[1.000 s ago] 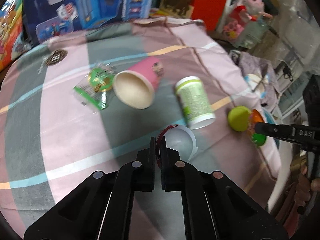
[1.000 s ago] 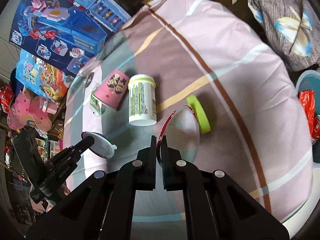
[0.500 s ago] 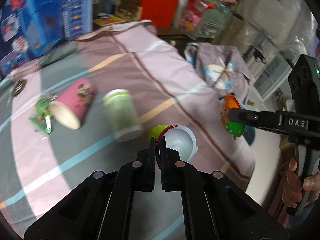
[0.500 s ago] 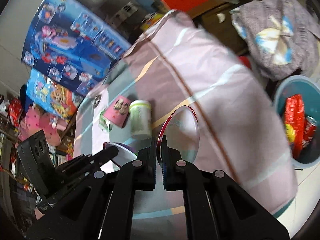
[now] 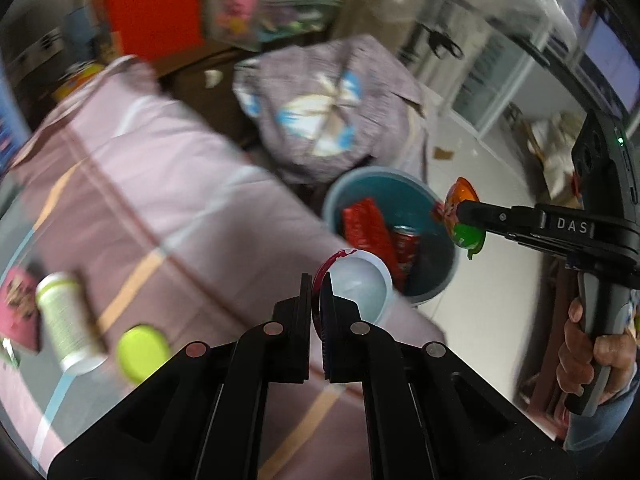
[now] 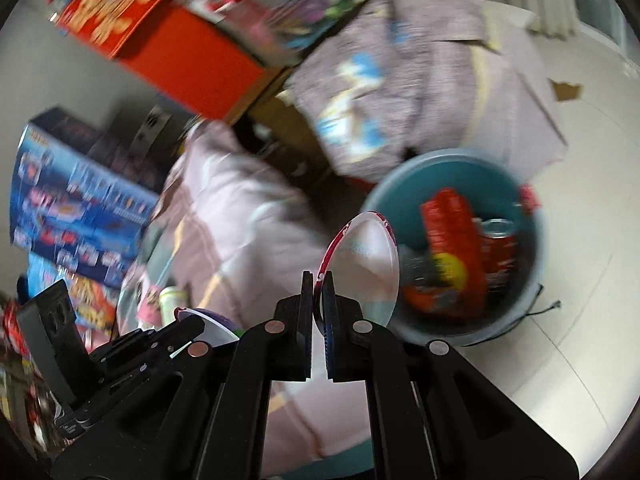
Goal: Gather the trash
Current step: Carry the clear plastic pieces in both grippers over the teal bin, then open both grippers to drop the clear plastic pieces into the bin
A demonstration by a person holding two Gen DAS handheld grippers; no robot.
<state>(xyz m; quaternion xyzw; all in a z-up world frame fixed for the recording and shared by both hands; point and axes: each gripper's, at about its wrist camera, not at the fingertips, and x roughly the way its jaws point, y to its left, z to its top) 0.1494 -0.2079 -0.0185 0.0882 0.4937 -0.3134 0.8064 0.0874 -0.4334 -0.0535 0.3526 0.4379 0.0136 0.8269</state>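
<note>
My left gripper [image 5: 318, 280] is shut on the rim of a small white plastic cup [image 5: 360, 288] with a red edge, held over the bed's corner beside a blue bin [image 5: 440, 288]. My right gripper [image 6: 319, 280] is shut on a clear plastic lid [image 6: 366, 264] with a red rim, held just left of the bin [image 6: 384, 196]. In the left wrist view the right gripper [image 5: 460, 214] holds the lid, which shows orange and green there, over the bin's right rim. The bin holds a red wrapper [image 6: 452, 236] and a red can [image 6: 498, 244].
On the pink striped bedspread [image 5: 160, 216] lie a white-green bottle [image 5: 64, 316], a lime-green lid [image 5: 142, 352] and a pink cup [image 5: 20, 312]. A bundled grey quilt [image 5: 320, 112] sits behind the bin. Toy boxes [image 6: 76, 208] and a red box [image 6: 180, 52] stand behind the bed.
Both grippers have swung right, away from the bed's trash and toward the blue bin, each still holding its item. The bin has come fully into both views.
</note>
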